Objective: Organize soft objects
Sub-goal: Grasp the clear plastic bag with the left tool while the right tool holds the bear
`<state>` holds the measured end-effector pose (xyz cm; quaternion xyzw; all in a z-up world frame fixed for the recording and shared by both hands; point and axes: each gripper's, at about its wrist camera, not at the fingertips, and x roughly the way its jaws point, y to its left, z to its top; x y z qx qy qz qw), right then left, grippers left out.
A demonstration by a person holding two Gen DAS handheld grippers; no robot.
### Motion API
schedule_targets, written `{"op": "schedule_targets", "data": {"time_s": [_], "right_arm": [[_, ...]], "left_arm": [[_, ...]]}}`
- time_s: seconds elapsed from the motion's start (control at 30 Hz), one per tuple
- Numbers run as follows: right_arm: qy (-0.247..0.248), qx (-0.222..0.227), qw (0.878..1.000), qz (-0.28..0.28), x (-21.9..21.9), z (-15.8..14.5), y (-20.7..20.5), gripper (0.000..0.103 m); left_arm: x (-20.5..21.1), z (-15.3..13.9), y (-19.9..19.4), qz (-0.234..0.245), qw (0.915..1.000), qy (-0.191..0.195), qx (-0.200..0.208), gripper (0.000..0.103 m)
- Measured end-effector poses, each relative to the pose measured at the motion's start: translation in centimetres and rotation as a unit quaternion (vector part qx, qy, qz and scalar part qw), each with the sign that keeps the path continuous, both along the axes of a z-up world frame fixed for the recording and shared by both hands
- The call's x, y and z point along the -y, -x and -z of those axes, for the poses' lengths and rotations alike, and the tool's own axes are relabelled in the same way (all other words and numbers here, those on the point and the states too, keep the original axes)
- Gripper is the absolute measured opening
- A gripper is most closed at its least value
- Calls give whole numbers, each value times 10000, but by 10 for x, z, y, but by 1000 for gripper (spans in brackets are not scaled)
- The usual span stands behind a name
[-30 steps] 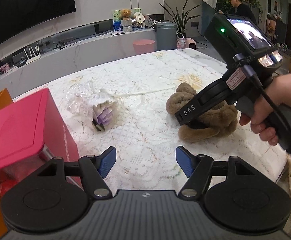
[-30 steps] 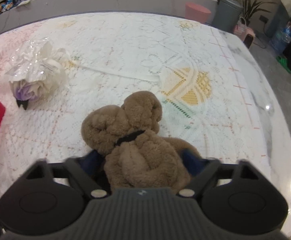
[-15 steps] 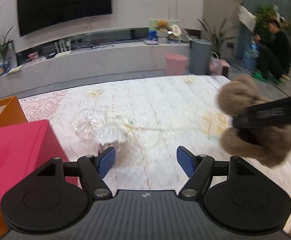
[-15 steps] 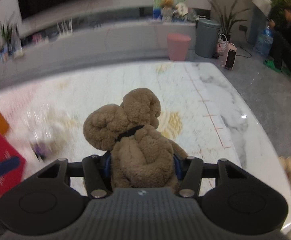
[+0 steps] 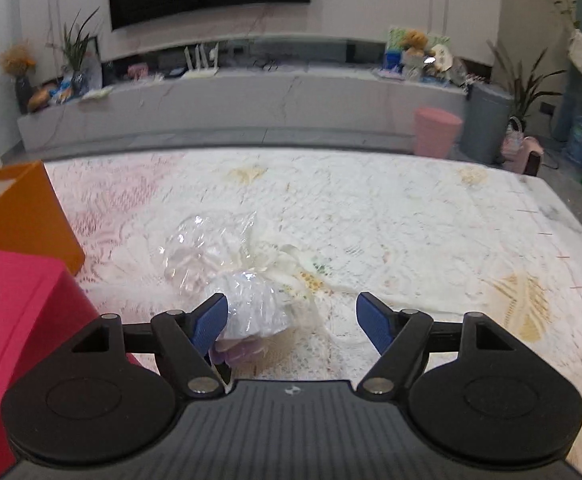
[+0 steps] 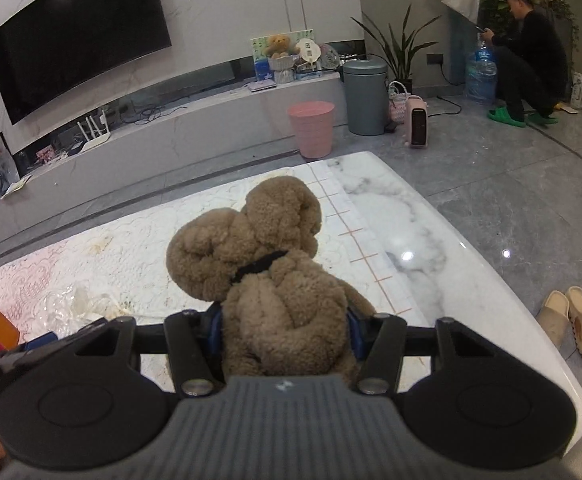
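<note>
My right gripper is shut on a brown plush teddy bear and holds it up above the table's right part. My left gripper is open, low over the lace-covered table. A soft white and purple item wrapped in clear plastic lies on the cloth, partly between the blue fingertips, close to the left one. I cannot tell if it touches. The wrapped item also shows at the left in the right wrist view.
A pink box stands at the near left with an orange box behind it. Beyond the table are a pink bin, a grey bin and a seated person. Slippers lie on the floor at right.
My right gripper lifted the teddy bear off the table and raised it. My left gripper moved forward and down over the plastic-wrapped item.
</note>
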<state>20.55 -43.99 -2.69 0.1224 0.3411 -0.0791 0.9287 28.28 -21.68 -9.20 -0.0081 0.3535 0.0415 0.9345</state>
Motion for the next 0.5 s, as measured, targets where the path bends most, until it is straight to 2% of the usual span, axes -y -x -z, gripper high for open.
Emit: {"op": "schedule_targets", "data": {"time_s": [0.3, 0.43, 0.5], "right_arm": [[131, -166, 9995, -246, -13, 9, -7, 55], [139, -124, 9995, -238, -13, 7, -4, 55], [134, -155, 9995, -230, -13, 9, -5, 55]], "left_arm": [[7, 5, -18, -113, 9998, 149, -106, 89], [7, 6, -26, -302, 9990, 314, -84, 89], [7, 9, -29, -410, 9988, 256, -58, 89]]}}
